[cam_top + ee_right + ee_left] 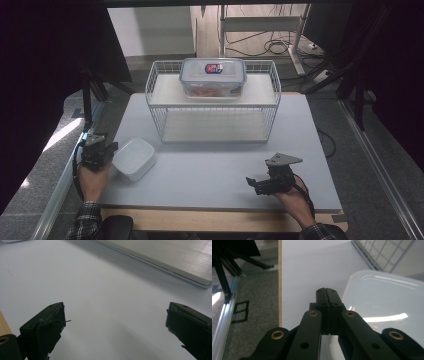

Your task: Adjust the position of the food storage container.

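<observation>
A white square container (pixel 134 158) lies upside down on the pale table at the left. My left gripper (pixel 102 148) sits just left of it at the table's left edge, jaws shut with nothing between them; in the left gripper view the gripper (pixel 326 291) has its pads pressed together and the white container (pixel 384 302) lies to their right. My right gripper (pixel 251 182) rests near the front right of the table, pointing left. In the right gripper view that gripper (pixel 115 315) has its jaws standing wide apart over bare table.
A white wire shelf rack (pixel 213 101) stands at the back middle of the table, with a clear lidded food box (pixel 213 76) on its top. The rack's base board (pixel 175 260) lies ahead of my right gripper. Floor and a metal rail (pixel 65 175) run along the left.
</observation>
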A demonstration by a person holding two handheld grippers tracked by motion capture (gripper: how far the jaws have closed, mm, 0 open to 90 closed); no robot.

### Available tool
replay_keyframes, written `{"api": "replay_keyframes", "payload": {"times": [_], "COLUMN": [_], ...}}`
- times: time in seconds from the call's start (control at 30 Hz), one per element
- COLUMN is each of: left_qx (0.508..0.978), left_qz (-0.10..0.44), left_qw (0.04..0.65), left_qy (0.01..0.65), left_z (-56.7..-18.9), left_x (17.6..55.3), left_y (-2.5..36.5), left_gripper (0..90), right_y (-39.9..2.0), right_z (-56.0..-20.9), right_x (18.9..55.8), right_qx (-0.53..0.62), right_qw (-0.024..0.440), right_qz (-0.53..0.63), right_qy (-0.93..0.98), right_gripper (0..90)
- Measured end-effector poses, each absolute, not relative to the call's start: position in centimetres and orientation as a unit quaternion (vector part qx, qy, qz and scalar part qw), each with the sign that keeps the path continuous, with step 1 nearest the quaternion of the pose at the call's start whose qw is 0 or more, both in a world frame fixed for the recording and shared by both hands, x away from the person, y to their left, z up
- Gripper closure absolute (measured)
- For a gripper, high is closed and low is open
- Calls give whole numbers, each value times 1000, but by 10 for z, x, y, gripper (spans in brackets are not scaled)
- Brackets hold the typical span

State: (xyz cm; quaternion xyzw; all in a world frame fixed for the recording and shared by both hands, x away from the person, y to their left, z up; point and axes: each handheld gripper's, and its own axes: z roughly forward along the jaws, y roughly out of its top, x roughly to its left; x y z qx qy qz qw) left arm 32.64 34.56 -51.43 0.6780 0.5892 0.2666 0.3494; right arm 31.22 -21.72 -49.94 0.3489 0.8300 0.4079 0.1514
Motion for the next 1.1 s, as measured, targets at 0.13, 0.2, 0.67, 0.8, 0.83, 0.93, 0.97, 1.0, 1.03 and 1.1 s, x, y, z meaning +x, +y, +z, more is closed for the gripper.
{"api": "replay_keyframes", "payload": {"times": [0.13, 0.2, 0.67, 0.8, 0.83, 0.93, 0.97, 1.0, 1.03, 1.1], "left_qx": [673, 676, 725, 739, 741, 753, 758, 759, 759, 751], "left_qz": [248, 241, 191, 171, 168, 161, 164, 170, 179, 188], "left_qw": [364, 367, 394, 402, 404, 407, 405, 402, 401, 404], "left_qy": [593, 592, 532, 512, 509, 491, 484, 483, 481, 488], "left_z": [-516, -516, -513, -512, -512, -510, -509, -507, -505, -502], "left_x": [326, 326, 331, 335, 336, 340, 341, 340, 339, 335], "left_y": [347, 344, 278, 255, 251, 232, 226, 223, 223, 227], "left_gripper": [899, 900, 899, 899, 899, 899, 898, 897, 893, 889], "right_y": [-217, -217, -216, -216, -216, -215, -215, -215, -215, -216], "right_z": [-500, -500, -501, -501, -501, -502, -502, -502, -502, -502], "right_x": [312, 313, 312, 312, 312, 312, 312, 312, 312, 312], "right_qx": [349, 348, 345, 346, 345, 345, 344, 344, 343, 343], "right_qw": [151, 150, 149, 148, 147, 146, 146, 146, 147, 148], "right_qz": [407, 406, 400, 398, 398, 397, 397, 396, 395, 395], "right_qy": [831, 832, 836, 837, 837, 838, 838, 839, 839, 839], "right_gripper": [31, 31, 32, 32, 32, 32, 32, 32, 32, 32]}}
